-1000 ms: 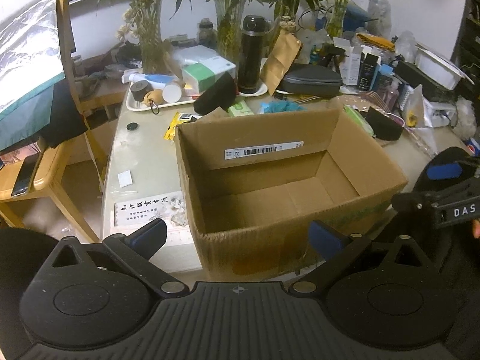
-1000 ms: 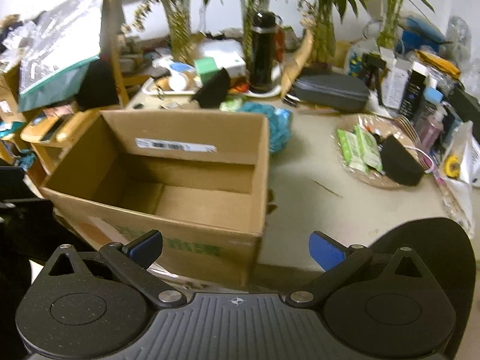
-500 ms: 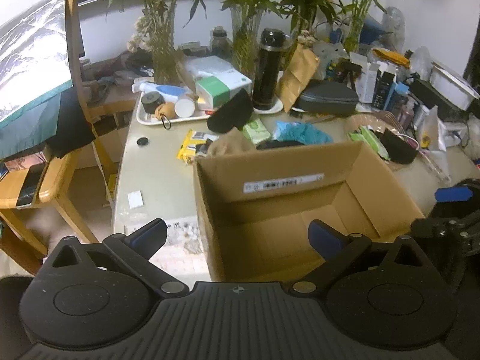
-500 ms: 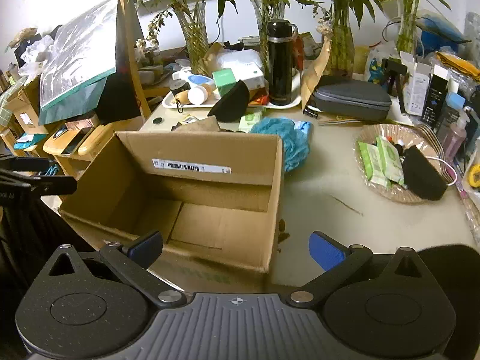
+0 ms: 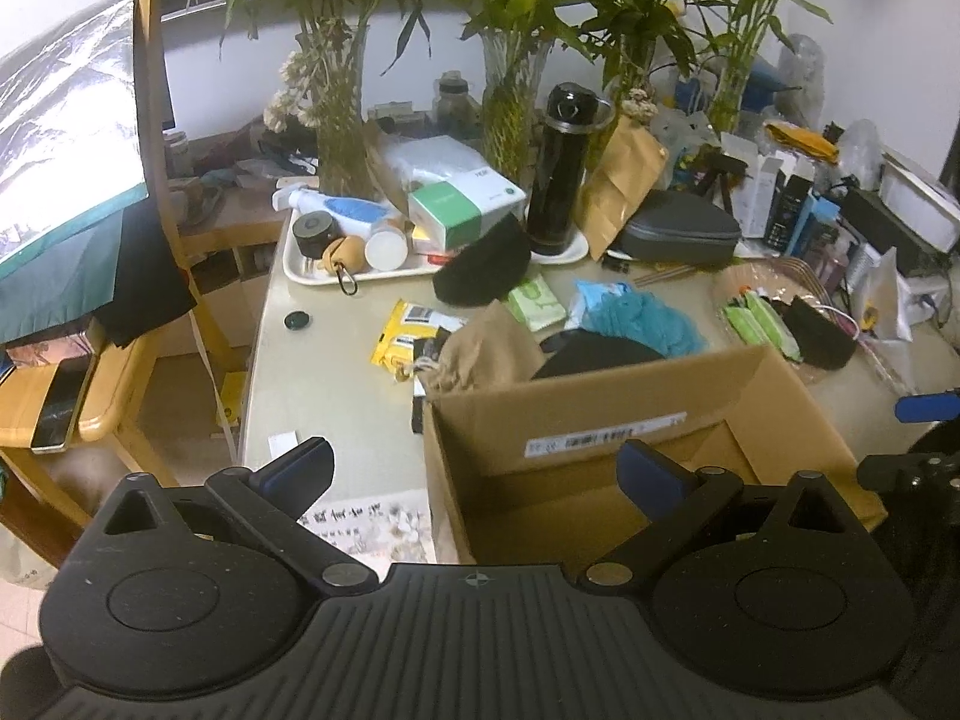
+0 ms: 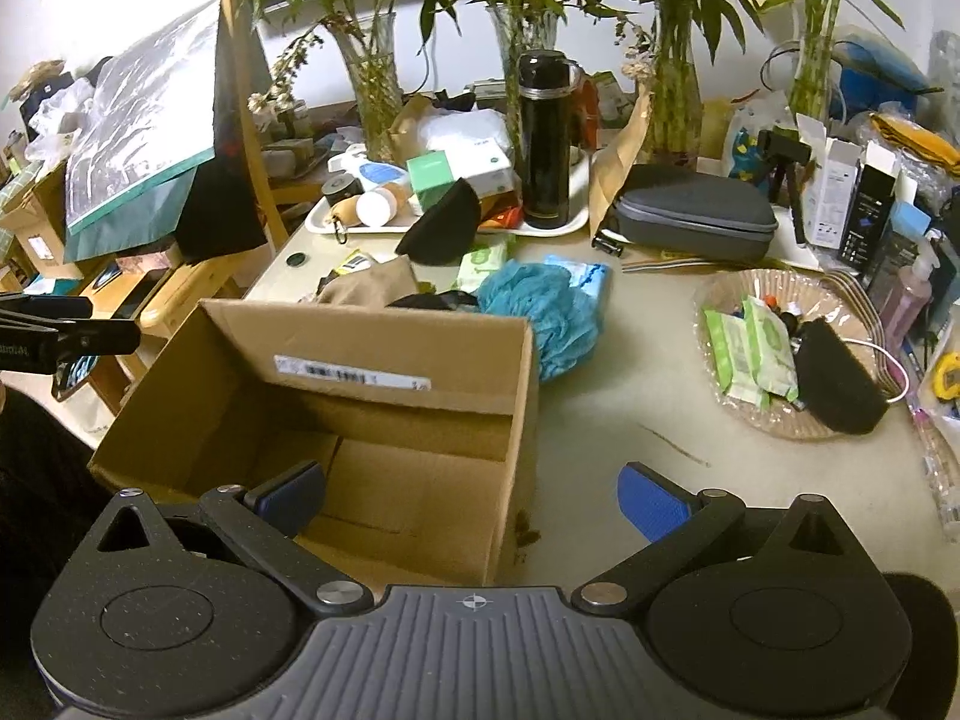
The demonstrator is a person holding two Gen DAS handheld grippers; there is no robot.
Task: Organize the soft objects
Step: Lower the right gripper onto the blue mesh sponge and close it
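Item 1: your left gripper (image 5: 474,468) is hovering with its fingers spread wide and nothing between them, above the near left corner of the cardboard box (image 5: 636,396). Item 2: your right gripper (image 6: 474,492) is likewise hanging spread and empty over the box's right wall (image 6: 519,420). Item 3: the box is sitting open on the table (image 6: 636,396), nothing showing inside it. Item 4: soft goods are lying just behind the box, namely a blue mesh sponge (image 6: 540,312), a tan drawstring pouch (image 5: 486,354) and a black cloth item (image 5: 594,354). Item 5: a black pouch (image 6: 837,378) is resting in the wicker basket (image 6: 756,420), well apart to the right
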